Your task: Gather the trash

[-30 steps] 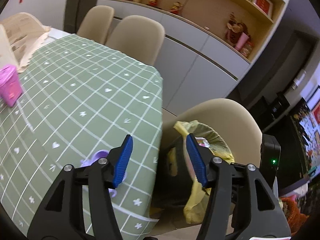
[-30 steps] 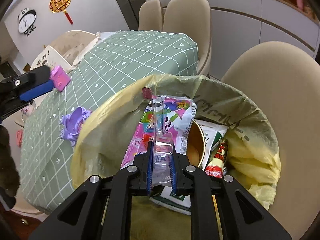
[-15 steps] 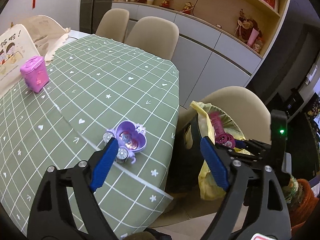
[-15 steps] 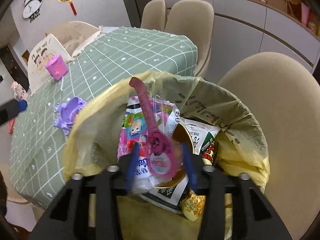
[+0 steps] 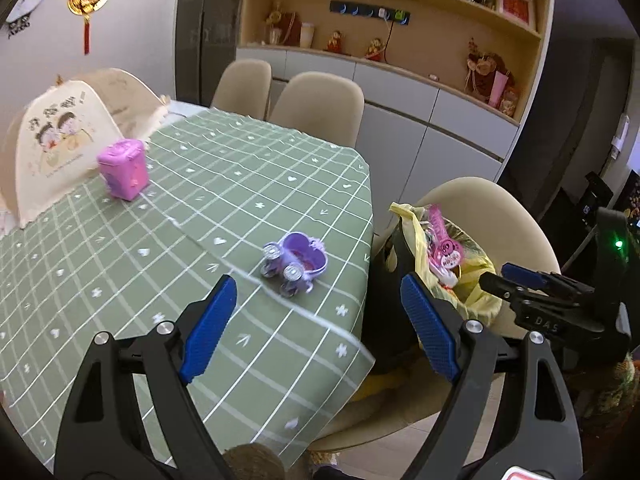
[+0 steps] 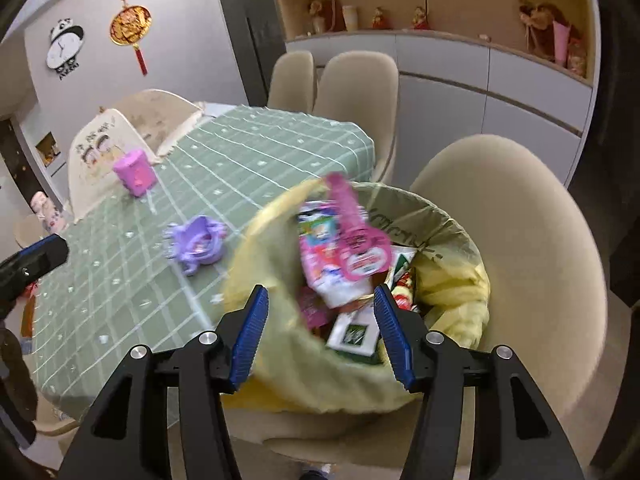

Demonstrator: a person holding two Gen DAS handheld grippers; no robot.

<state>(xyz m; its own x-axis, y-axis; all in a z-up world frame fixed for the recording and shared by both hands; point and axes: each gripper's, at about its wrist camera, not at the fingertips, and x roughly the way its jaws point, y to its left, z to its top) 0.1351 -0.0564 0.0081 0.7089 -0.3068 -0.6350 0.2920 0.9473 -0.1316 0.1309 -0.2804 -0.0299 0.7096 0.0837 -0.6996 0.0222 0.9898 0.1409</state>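
Note:
A bin lined with a yellow bag (image 6: 452,276) stands on a beige chair beside the table; it also shows in the left wrist view (image 5: 476,280). It holds several wrappers and a pink toy package (image 6: 356,236), which also shows in the left wrist view (image 5: 444,248), lying on top. My right gripper (image 6: 322,332) is open and empty just above the bin's near rim. My left gripper (image 5: 316,328) is open and empty above the table's near edge. A purple toy carriage (image 5: 294,260) sits on the green checked tablecloth (image 5: 192,208), ahead of the left gripper.
A pink toy box (image 5: 122,174) stands further back on the table beside a cream food cover (image 5: 52,148). Beige chairs (image 5: 320,104) line the far side. A cabinet with shelves (image 5: 400,40) runs along the wall. The right gripper shows in the left wrist view (image 5: 532,280).
My right gripper opened and let go of the pink toy package, which now lies in the bin. Both grippers drew back; the left opened wider and the purple carriage came into full view.

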